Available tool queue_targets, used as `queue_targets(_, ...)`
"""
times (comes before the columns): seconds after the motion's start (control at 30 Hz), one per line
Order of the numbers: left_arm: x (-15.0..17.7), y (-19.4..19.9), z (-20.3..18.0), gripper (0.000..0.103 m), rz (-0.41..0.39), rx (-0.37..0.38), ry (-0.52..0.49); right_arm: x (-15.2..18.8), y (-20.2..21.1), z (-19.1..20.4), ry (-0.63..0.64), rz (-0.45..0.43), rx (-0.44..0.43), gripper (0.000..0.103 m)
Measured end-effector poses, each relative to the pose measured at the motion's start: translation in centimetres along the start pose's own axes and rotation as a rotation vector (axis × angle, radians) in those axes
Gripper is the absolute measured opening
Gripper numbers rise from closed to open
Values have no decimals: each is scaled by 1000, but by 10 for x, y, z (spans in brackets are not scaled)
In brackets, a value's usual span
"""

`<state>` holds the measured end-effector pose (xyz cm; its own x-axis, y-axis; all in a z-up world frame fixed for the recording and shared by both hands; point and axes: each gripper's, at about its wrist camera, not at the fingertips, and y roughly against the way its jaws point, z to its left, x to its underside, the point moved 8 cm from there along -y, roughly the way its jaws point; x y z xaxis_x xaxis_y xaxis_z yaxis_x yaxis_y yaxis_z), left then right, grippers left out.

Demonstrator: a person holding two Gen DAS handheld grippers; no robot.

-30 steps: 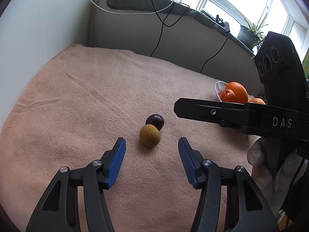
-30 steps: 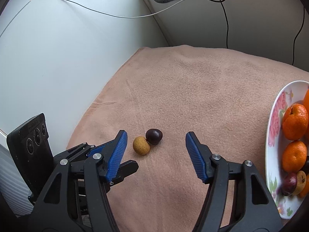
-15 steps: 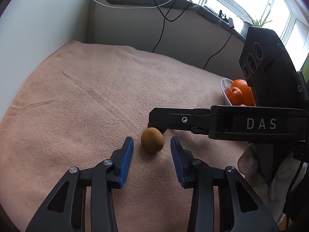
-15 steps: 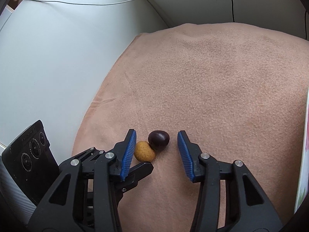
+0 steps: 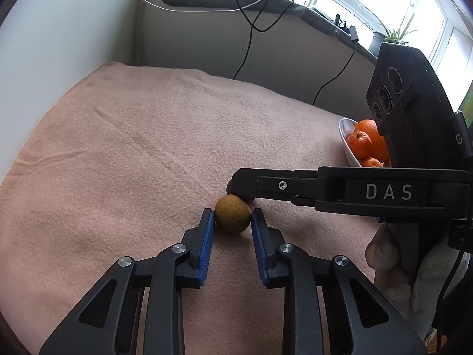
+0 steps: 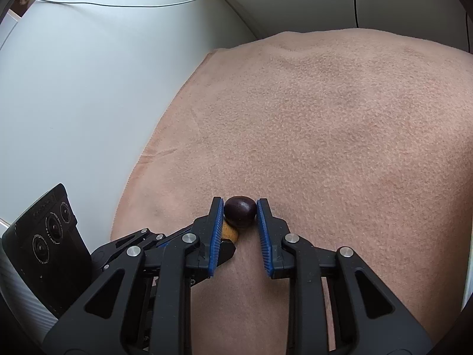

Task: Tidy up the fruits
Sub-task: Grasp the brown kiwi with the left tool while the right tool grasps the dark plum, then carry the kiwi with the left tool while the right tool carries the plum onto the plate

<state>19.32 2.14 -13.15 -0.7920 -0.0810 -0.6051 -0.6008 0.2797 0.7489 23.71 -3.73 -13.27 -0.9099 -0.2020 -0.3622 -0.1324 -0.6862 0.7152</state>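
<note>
A small yellow-brown fruit [image 5: 232,213] lies on the peach blanket [image 5: 147,153], and my left gripper [image 5: 232,217] is shut on it, blue pads pressing both sides. Right behind it, a dark purple fruit [image 6: 239,211] sits between the blue pads of my right gripper [image 6: 240,210], which is shut on it. In the left wrist view the right gripper [image 5: 245,182] reaches in from the right and hides most of the dark fruit. In the right wrist view a sliver of the yellow-brown fruit [image 6: 230,232] shows beneath the left pad.
A white plate [image 5: 344,139] with several oranges [image 5: 368,142] stands at the blanket's right side. Walls close in at left and back, with cables [image 5: 251,29] hanging down. A gloved hand [image 5: 384,254] holds the right gripper's handle.
Both grippers moved in toward the two fruits and went from wide open to shut, the left on the yellow-brown fruit, the right on the dark purple one.
</note>
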Motion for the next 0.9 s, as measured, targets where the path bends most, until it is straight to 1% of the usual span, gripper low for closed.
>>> queue_targets(0.17, -1, 7, -6, 24, -14, 12, 1, -1, 19, 2, 12, -34, -4, 24)
queue_targets(0.47, -7, 27, -27, 24, -61, 43, -21, 6, 70, -1, 51, -133, 32, 24)
queue_targets(0.67, -17, 32, -49, 24, -87, 69, -54, 11, 107, -3, 90, -210, 87, 24)
queue_targets(0.9, -24, 36, -76, 24, -104, 115, -88, 17, 144, -15, 94, -286, 139, 24)
